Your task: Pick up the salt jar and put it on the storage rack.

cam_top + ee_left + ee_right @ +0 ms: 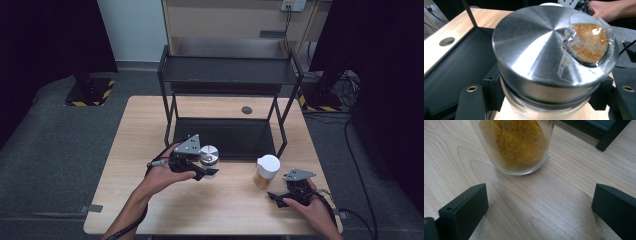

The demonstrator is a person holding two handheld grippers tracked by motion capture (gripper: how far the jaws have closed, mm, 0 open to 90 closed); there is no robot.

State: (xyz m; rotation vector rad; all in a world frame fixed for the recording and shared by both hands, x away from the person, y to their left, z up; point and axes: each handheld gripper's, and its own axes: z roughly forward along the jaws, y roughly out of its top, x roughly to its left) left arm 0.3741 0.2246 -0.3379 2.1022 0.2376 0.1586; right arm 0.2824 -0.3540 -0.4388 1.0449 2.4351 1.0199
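Left tool (204, 169) clamped around silver-lidded jar (209, 156)

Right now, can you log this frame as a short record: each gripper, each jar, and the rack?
left gripper: shut on the metal-lidded jar, held in front of the rack
right gripper: open, on the table, jaws toward the white-lidded jar
white-lidded jar: upright on the table, orange powder inside, untouched
rack: black, two shelves

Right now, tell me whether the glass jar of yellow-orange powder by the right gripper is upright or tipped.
Upright. The glass jar of yellow-orange powder stands on its base on the wooden table, white lid on top, ahead of the right gripper.
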